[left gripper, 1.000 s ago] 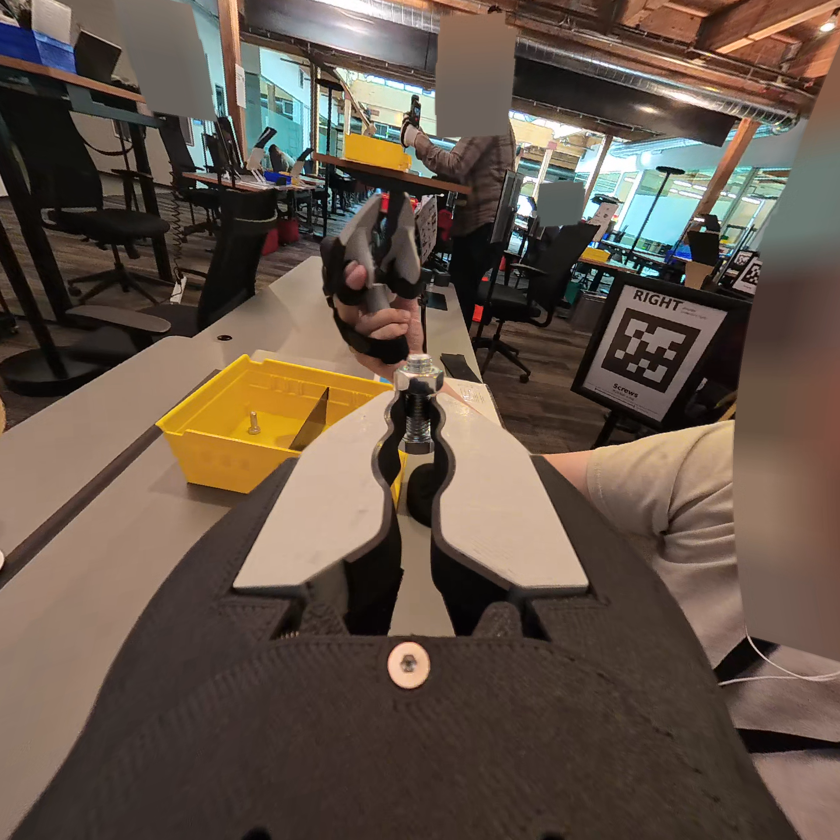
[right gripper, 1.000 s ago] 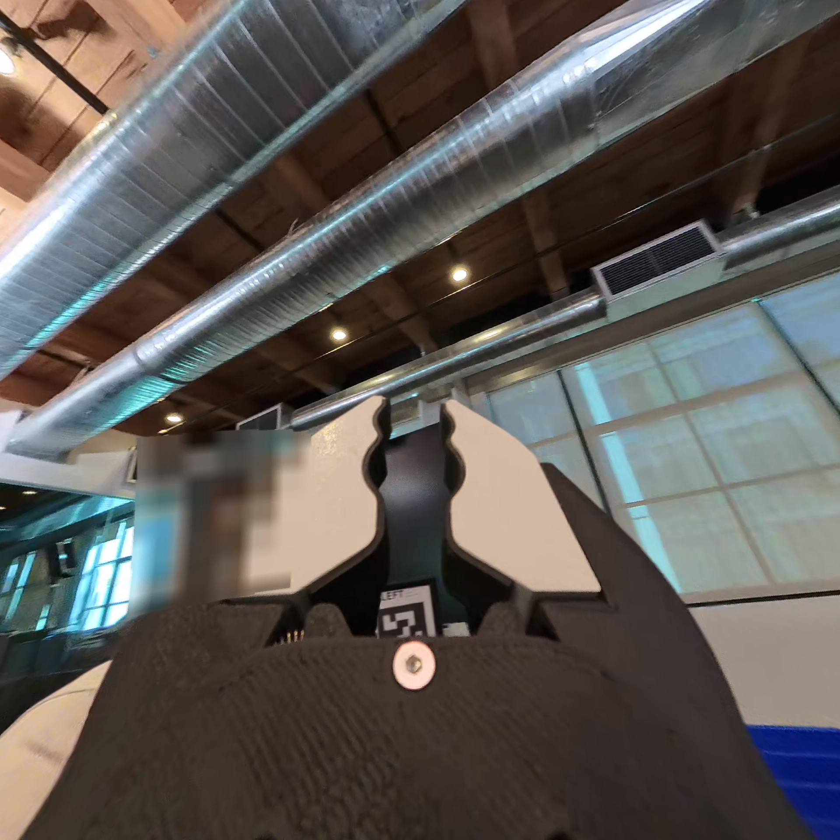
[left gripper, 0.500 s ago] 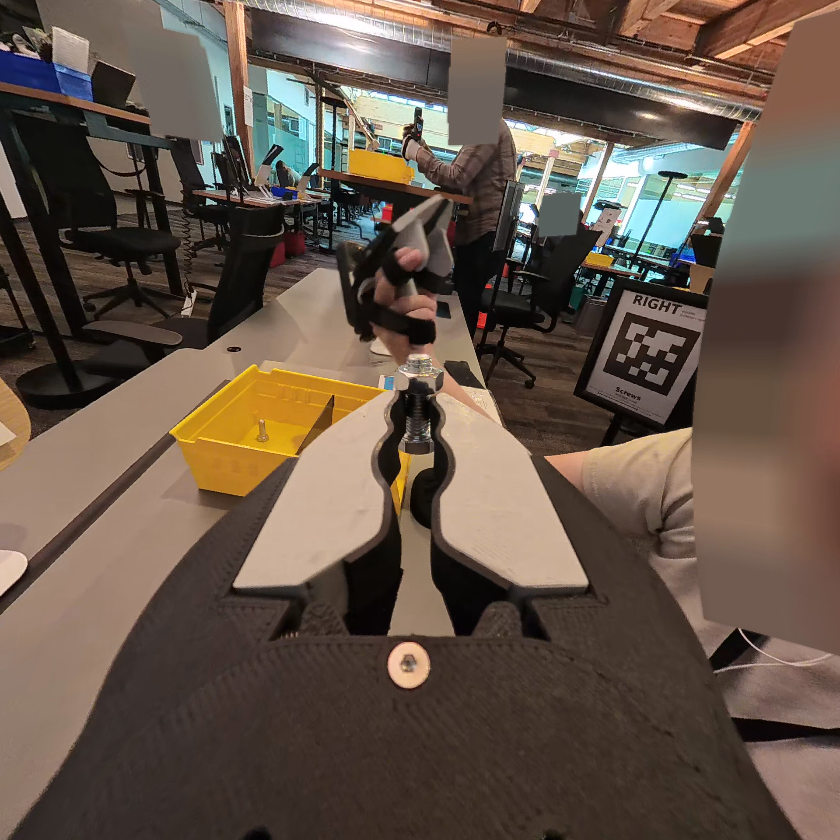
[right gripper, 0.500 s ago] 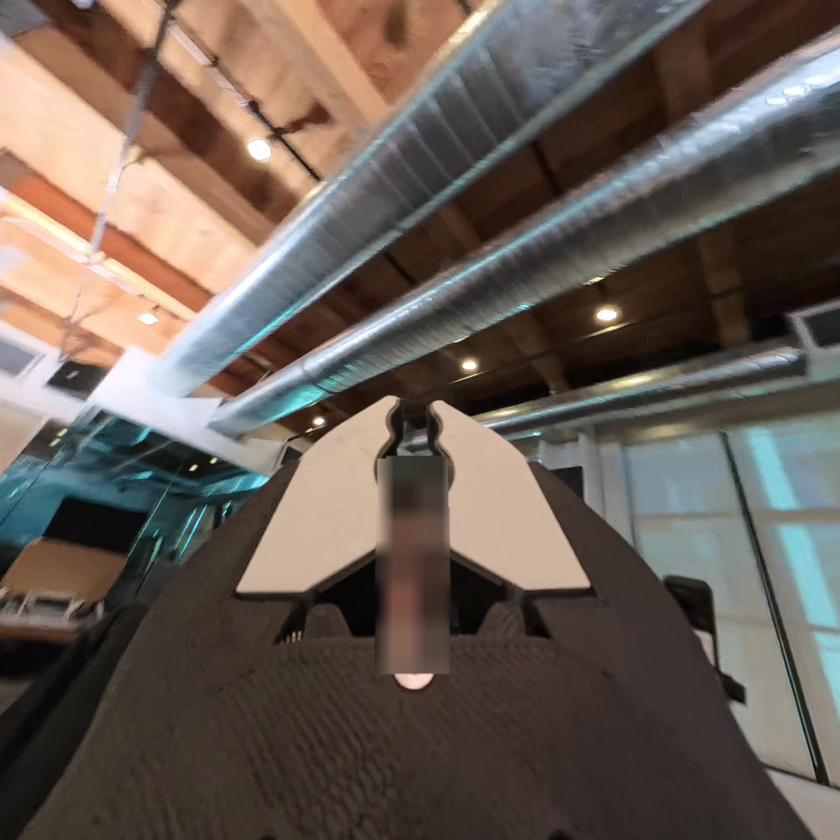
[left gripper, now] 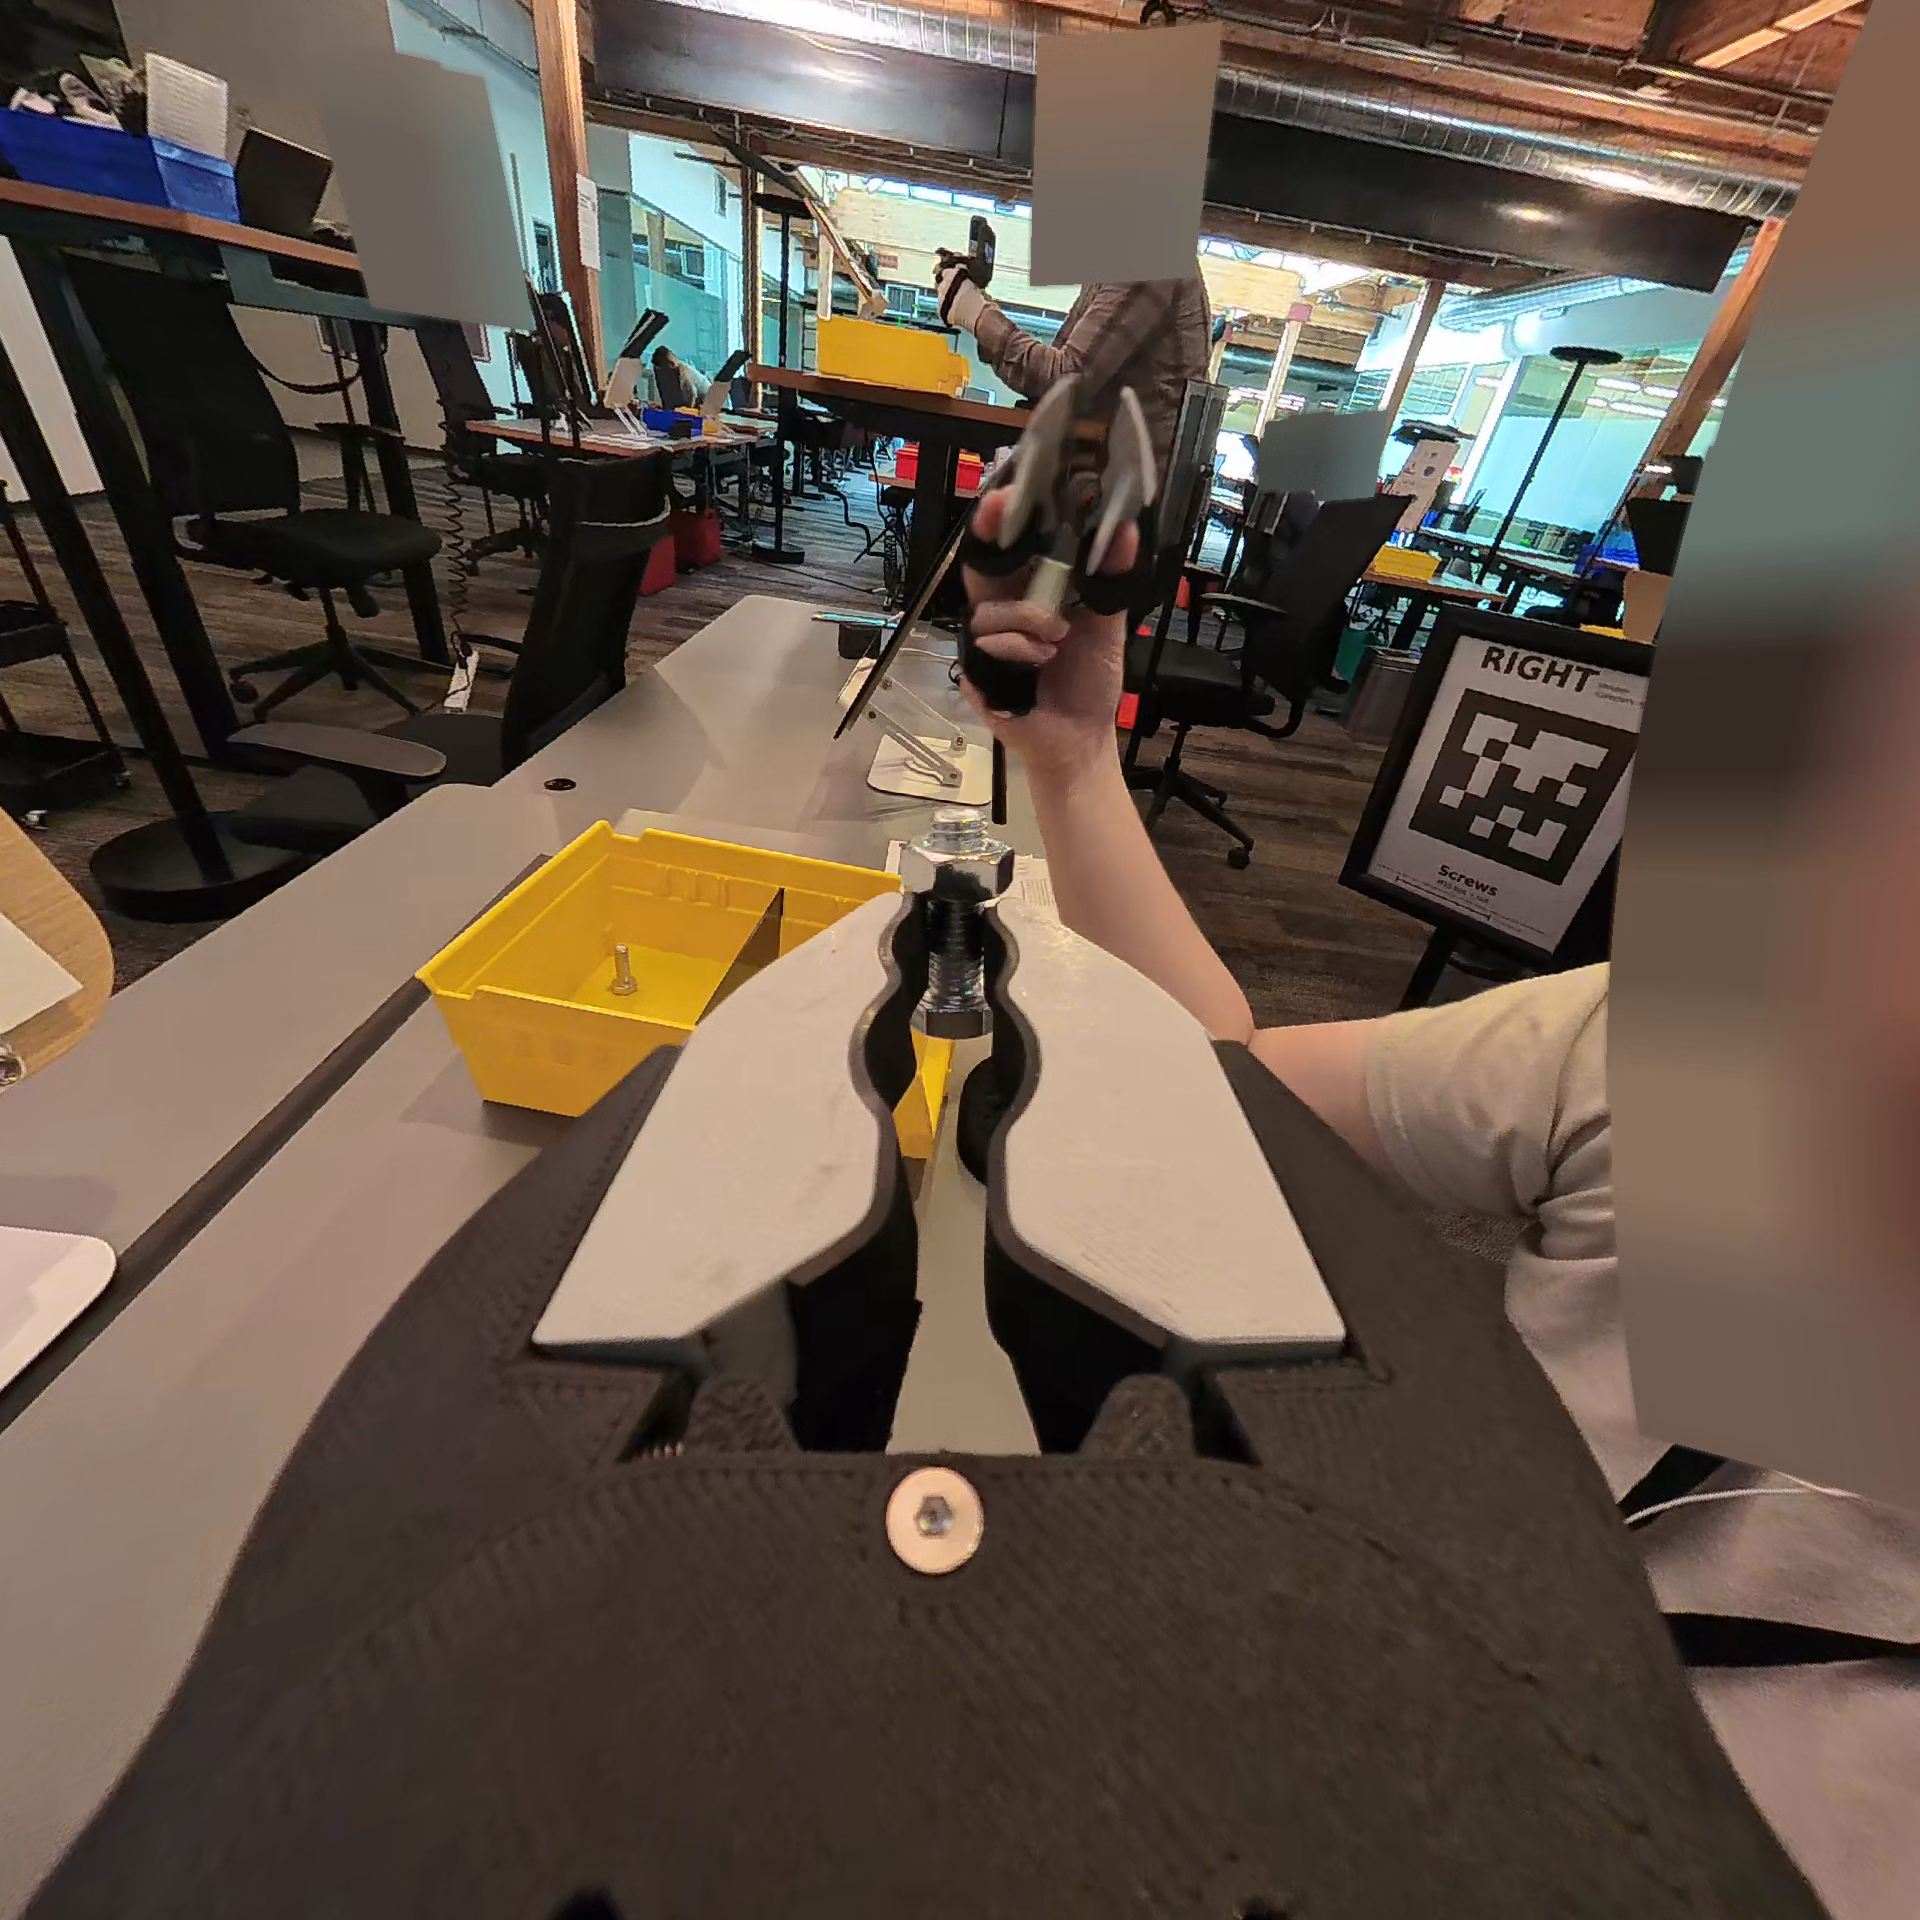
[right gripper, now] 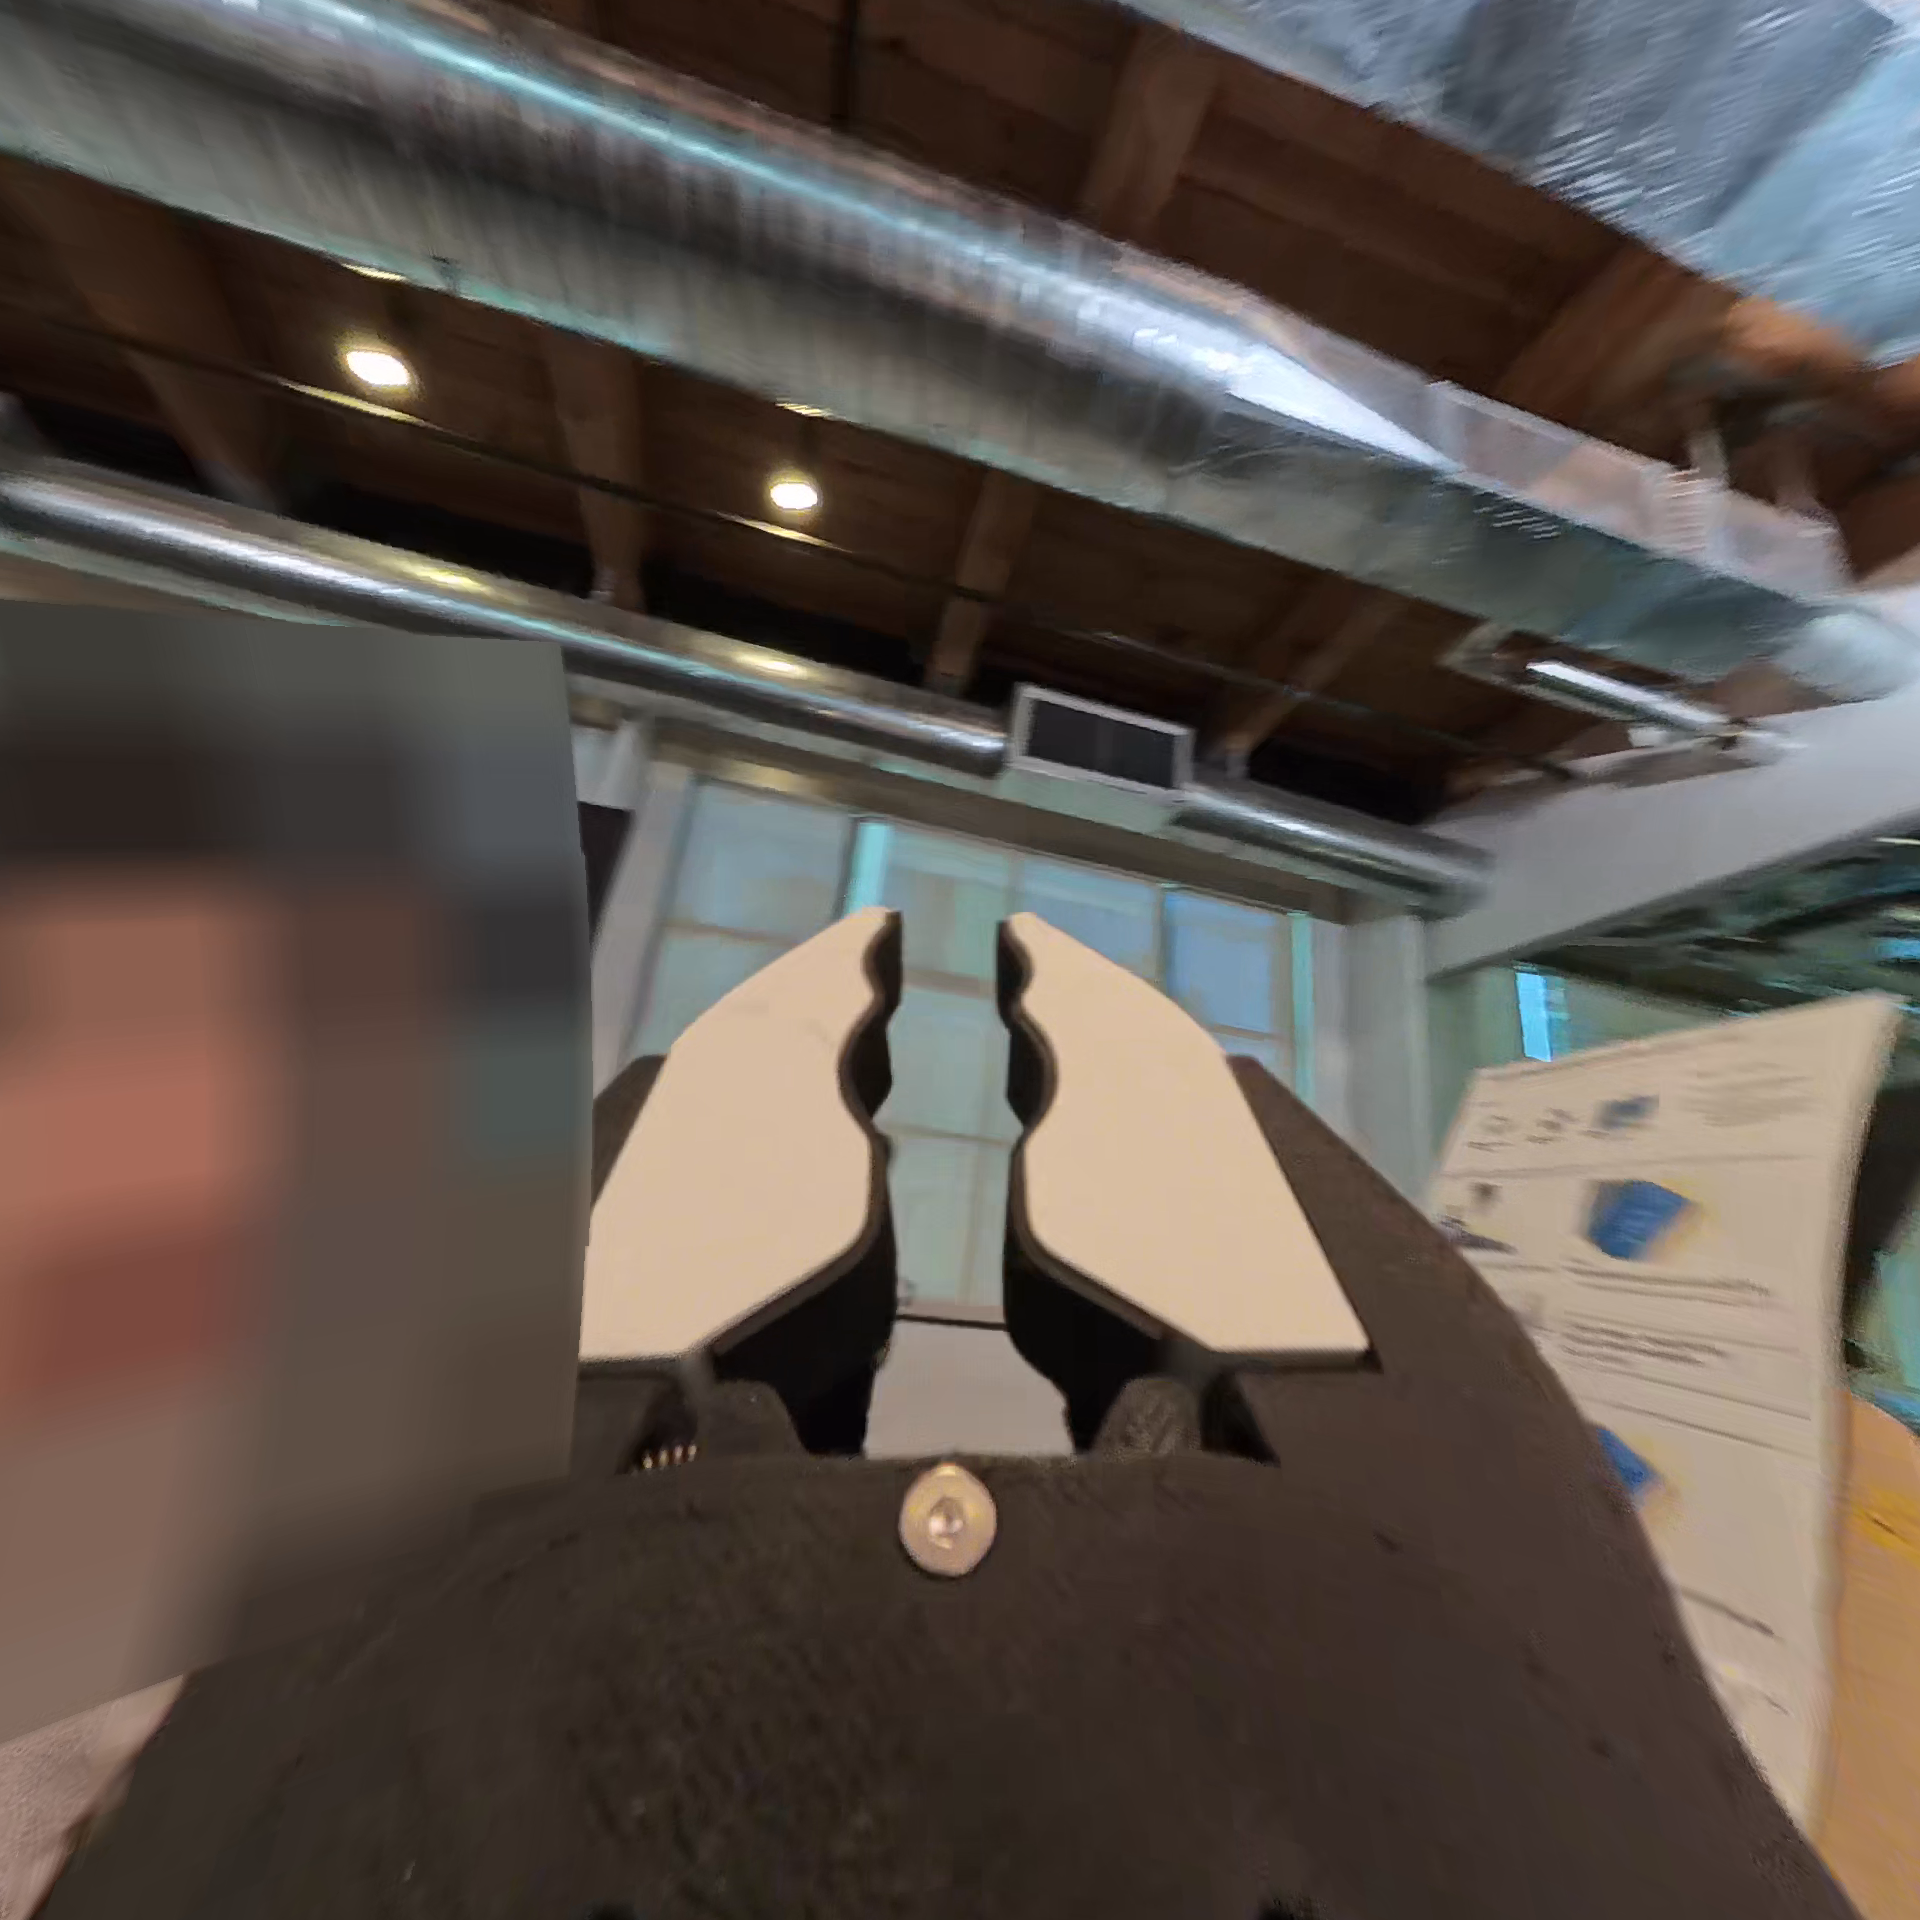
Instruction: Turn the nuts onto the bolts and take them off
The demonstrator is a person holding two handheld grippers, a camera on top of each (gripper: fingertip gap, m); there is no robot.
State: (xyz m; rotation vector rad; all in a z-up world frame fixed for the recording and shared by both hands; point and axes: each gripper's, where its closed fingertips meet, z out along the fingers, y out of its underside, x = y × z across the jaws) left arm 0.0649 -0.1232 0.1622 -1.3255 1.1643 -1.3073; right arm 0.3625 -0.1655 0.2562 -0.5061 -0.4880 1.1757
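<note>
My left gripper (left gripper: pixel 948 914) is shut on a steel bolt (left gripper: pixel 951 971) and holds it upright above the grey table (left gripper: pixel 260 1143). A hex nut (left gripper: pixel 956 862) sits near the bolt's top end, just above the fingertips. My right gripper (left gripper: pixel 1081 488) is held up beyond and above the bolt, well clear of the nut, and points upward. In the right wrist view the right gripper (right gripper: pixel 951 925) is open and empty and faces the ceiling. A small bolt (left gripper: pixel 621 966) stands in the yellow bin (left gripper: pixel 582 1049).
The yellow bin has a black divider (left gripper: pixel 764 935) and stands left of the held bolt. A tilted tablet stand (left gripper: pixel 914 665) is farther back on the table. A black-and-white marker sign (left gripper: pixel 1507 790) stands at the right. Office chairs and desks fill the room behind. My hands' fingertips stand some 30 cm from each other.
My right gripper has lifted up and to the right, away from the nut, and its jaws have parted. My left gripper still holds the bolt the same way.
</note>
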